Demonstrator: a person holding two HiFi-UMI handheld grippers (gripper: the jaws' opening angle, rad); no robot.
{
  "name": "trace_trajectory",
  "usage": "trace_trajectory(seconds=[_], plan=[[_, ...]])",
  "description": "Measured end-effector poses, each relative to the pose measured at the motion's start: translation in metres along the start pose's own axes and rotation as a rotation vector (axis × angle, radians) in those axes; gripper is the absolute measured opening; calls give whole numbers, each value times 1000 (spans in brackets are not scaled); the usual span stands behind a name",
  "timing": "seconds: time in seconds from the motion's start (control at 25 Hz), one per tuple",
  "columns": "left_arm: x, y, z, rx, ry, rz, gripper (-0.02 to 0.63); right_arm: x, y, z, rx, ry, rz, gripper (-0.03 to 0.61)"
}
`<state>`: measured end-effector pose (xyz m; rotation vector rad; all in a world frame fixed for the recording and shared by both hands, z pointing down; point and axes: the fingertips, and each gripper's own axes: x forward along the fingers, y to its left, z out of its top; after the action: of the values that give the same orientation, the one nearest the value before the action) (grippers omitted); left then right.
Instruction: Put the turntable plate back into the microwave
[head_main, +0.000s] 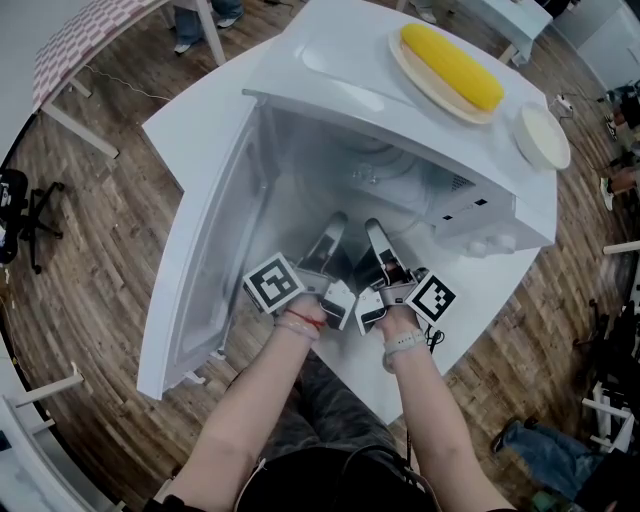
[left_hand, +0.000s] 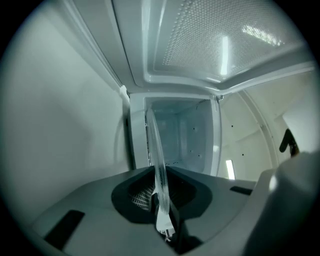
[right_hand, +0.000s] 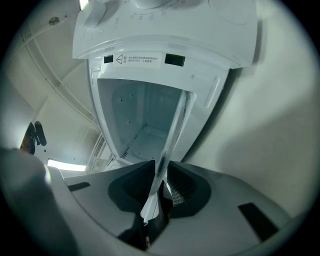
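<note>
A white microwave (head_main: 400, 110) stands on a white table with its door (head_main: 205, 260) swung open to the left. The clear glass turntable plate (head_main: 375, 170) is held at the mouth of the cavity by both grippers. My left gripper (head_main: 332, 240) is shut on its near rim and my right gripper (head_main: 376, 242) on the rim beside it. In the left gripper view the plate (left_hand: 159, 160) runs edge-on out of the left gripper (left_hand: 162, 200) toward the cavity (left_hand: 185, 140). The right gripper view shows the plate (right_hand: 172, 135) pinched in the right gripper (right_hand: 157, 192), with the cavity (right_hand: 132, 120) ahead.
On top of the microwave lies a corn cob (head_main: 452, 65) on a beige plate (head_main: 412, 72), with a white round dish (head_main: 542, 135) to its right. The control panel (head_main: 480, 225) is right of the opening. The table's edge (head_main: 400, 410) is close to my body.
</note>
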<state>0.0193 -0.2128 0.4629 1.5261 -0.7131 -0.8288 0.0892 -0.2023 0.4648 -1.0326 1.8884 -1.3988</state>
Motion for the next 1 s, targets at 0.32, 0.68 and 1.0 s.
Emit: trace_trajectory(seconds=[0.32,0.68,1.0], plan=[[5,4,-2,234,141,103,71,5,-5,8,57,-31,-51,78],[-1,3,-20,230,254,95,80,3,-16,18,83,-62,-99,67],[-5,11,-22,177,246,133,63,8,-19,17,70,-50,-110,66]])
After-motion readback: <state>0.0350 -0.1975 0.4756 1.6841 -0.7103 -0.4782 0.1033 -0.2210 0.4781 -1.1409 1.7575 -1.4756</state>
